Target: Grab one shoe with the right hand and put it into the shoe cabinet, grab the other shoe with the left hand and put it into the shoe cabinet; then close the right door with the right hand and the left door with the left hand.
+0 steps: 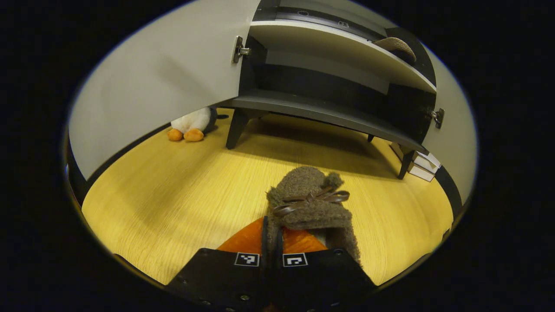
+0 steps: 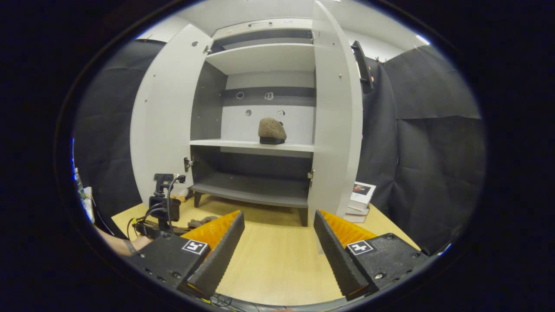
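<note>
Low over the wooden tabletop (image 1: 173,182), the left gripper (image 1: 272,242) points toward the foot of the shoe cabinet (image 1: 321,110), its fingers pressed together on the back edge of a brown fuzzy shoe (image 1: 310,201) with a dark lace bow; the shoe's toe points toward the cabinet, and whether its sole rests on the wood I cannot tell. In the right gripper view that same gripper (image 2: 162,212) sits down at the left, with a hand and forearm (image 2: 125,245) behind it. The right gripper (image 2: 279,247) is held level and farther back, facing the open cabinet squarely, its fingers spread wide with nothing between them. The other shoe (image 2: 272,130) stands on the white middle shelf (image 2: 243,144), near the right side. Both doors stand open: the left door (image 2: 162,117) swung out wide, the right door (image 2: 336,112) edge-on toward the gripper. A plush penguin (image 1: 193,125) lies on the tabletop beside the cabinet's left leg, and a stack of books (image 2: 360,199) lies at its right.
</note>
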The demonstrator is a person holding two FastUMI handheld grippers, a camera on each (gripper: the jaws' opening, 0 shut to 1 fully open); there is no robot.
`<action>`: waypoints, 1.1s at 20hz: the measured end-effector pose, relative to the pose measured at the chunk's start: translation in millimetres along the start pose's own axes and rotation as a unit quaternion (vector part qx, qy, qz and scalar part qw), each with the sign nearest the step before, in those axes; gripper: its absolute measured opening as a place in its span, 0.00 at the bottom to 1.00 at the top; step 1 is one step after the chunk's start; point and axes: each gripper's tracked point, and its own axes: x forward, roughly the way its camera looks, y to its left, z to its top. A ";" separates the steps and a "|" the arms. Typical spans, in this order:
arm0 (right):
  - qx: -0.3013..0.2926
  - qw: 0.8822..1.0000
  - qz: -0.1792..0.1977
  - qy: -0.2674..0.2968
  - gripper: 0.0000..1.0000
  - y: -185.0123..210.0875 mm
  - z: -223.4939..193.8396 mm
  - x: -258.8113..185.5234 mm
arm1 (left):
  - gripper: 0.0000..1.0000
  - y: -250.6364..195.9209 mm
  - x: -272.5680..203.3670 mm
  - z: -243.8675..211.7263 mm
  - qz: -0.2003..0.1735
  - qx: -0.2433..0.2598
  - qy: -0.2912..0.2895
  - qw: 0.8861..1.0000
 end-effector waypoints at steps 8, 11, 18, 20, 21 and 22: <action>0.006 1.000 0.021 0.006 1.00 11.1 -2.9 16.9 | 0.00 -57.1 -103.7 141.5 -0.055 0.019 -0.145 0.988; 0.007 1.000 0.026 0.001 1.00 12.6 -1.2 17.5 | 0.03 -86.2 -143.7 231.3 -0.092 -0.009 -0.205 0.974; 0.021 1.000 0.017 -0.012 1.00 4.7 5.1 10.2 | 0.02 -119.8 -98.5 403.5 -0.098 -0.019 -0.225 0.969; 0.023 1.000 0.014 -0.015 1.00 2.7 6.7 6.2 | 0.02 -125.8 -57.2 426.8 -0.089 -0.026 -0.188 0.978; 0.022 1.000 0.011 -0.017 1.00 1.3 8.2 4.7 | 0.03 -127.2 -36.6 432.1 -0.077 -0.023 -0.166 0.983; 0.023 1.000 0.009 -0.019 1.00 0.7 9.3 3.5 | 0.03 -129.2 -17.6 440.1 -0.067 -0.017 -0.152 0.986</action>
